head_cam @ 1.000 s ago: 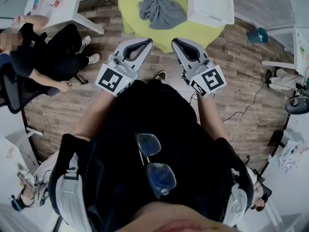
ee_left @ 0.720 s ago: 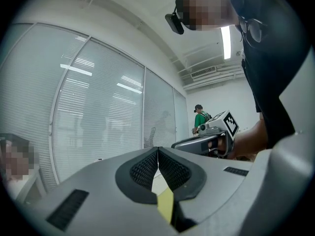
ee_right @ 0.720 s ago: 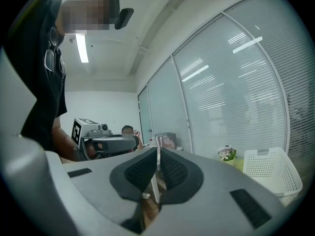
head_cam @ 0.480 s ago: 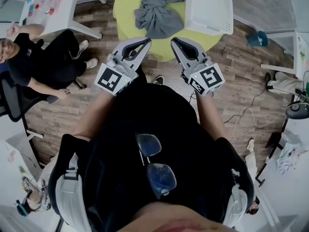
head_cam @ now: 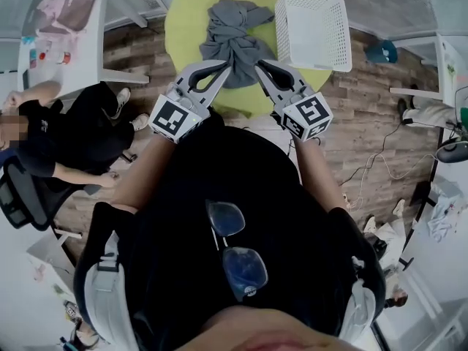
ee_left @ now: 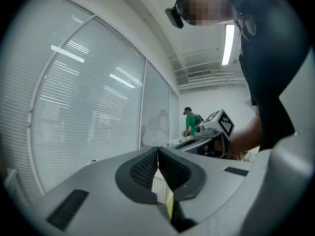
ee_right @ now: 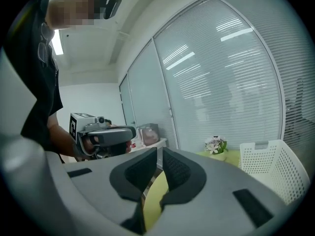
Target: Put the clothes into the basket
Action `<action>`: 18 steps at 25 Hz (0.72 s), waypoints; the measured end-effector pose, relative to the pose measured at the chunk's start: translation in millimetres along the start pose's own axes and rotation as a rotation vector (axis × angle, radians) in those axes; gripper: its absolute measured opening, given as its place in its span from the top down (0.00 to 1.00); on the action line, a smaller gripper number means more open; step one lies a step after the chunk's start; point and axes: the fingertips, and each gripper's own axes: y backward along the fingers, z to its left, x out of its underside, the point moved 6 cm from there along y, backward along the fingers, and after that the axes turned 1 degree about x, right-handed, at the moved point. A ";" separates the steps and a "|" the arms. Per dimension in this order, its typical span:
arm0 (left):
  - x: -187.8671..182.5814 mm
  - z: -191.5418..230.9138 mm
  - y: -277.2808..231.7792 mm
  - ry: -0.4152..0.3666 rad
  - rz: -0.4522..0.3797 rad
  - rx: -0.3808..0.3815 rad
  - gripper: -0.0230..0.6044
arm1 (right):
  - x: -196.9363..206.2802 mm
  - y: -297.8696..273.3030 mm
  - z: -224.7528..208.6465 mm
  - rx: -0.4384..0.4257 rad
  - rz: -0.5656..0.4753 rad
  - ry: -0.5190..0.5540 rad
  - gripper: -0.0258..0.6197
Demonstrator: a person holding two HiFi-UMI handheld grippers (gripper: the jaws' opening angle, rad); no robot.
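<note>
Brown wood-plank floor (head_cam: pixel 365 137) across the room. Round lime-green table (head_cam: pixel 186 13) stands at the far side of it, right in front of the person holding the tools. A seated person in black (head_cam: pixel 58 141) is off to the left, beside a white side table (head_cam: pixel 69 57), well apart from the work. On the green table's right part sits a white perforated plastic basket (head_cam: pixel 314 35), upright, open top, nothing visible inside. Just beside its left wall lies a crumpled grey cloth garment (head_cam: pixel 227 39), bunched in a heap on the tabletop, outside the basket; cannot tell if it touches the basket wall. The left gripper (head_cam: pixel 225 66) and right gripper (head_cam: pixel 259 66) are held side by side, near each other, both pointing at the table. From above, their tips sit over the near edge of the grey garment, the left one at its lower middle and the right one at its lower right corner, with the basket just right of the right tip; cannot tell if either tip touches cloth. Left gripper: black ribbed pads (ee_left: pixel 142 168) meet at the tips, nothing clamped. Right gripper: pads (ee_right: pixel 179 168) drawn together to a thin slit, nothing in it, only green tabletop showing past it. A small potted flower (ee_right: pixel 215 145) stands on the table's far side, left of the basket.
</note>
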 end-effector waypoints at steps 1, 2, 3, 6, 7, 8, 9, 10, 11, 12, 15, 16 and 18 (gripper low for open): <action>1.4 11.9 -2.2 -0.003 0.007 0.013 0.95 | -0.7 -10.6 -4.2 0.014 0.010 -0.007 0.91; 3.5 23.4 -3.8 -0.013 0.023 0.027 0.95 | -0.6 -21.1 -8.2 0.028 0.021 -0.017 0.91; 5.9 34.1 -5.2 -0.027 0.041 0.042 0.95 | 0.5 -31.2 -12.0 0.043 0.034 -0.028 0.91; 14.8 63.5 -10.4 -0.046 0.067 0.068 0.95 | 6.4 -59.2 -22.1 0.086 0.067 -0.066 0.90; 18.9 72.7 -12.7 -0.042 0.072 0.076 0.95 | 8.8 -67.8 -25.4 0.103 0.077 -0.077 0.90; 23.6 81.4 -15.3 -0.034 0.075 0.087 0.95 | 11.5 -75.9 -29.0 0.122 0.088 -0.086 0.90; 28.7 89.7 -18.2 -0.026 0.076 0.098 0.95 | 14.4 -83.6 -33.1 0.143 0.099 -0.095 0.90; 33.6 97.8 -21.3 -0.023 0.077 0.110 0.95 | 17.5 -91.2 -37.5 0.166 0.110 -0.104 0.90; 38.0 105.7 -24.0 -0.029 0.082 0.122 0.95 | 20.8 -98.7 -42.2 0.188 0.120 -0.114 0.90; 42.4 113.0 -26.4 -0.038 0.089 0.134 0.95 | 24.6 -106.0 -46.8 0.210 0.131 -0.124 0.90; 57.6 131.0 -34.0 -0.046 0.102 0.150 0.95 | 38.7 -124.0 -61.6 0.270 0.172 -0.152 0.90; 62.9 136.2 -36.7 -0.045 0.104 0.150 0.95 | 44.1 -129.3 -66.7 0.286 0.187 -0.164 0.89; 73.0 145.9 -41.1 -0.041 0.105 0.144 0.95 | 55.9 -141.0 -76.6 0.307 0.219 -0.189 0.84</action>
